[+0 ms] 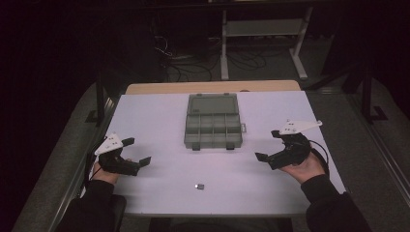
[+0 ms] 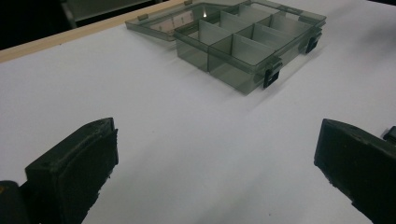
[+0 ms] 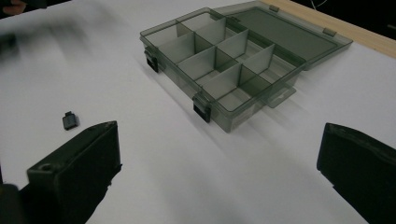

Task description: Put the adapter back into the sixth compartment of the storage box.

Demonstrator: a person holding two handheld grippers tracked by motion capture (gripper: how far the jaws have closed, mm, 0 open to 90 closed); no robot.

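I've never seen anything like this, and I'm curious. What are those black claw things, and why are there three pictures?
A person sits at a white table holding a pinching tool in each hand: the left gripper and the right gripper. Both are open and hold nothing. One picture looks down from above. The other two come from little cameras riding on each gripper. On the table lie a see-through compartment box with its lid open, and a small dark part near the person.

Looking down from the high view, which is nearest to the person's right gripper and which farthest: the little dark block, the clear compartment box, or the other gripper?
From the right gripper:
1. Smoky clear plastic compartment box, lid open, table centre.
2. Small dark block, near the front edge.
3. Left gripper, across the table.
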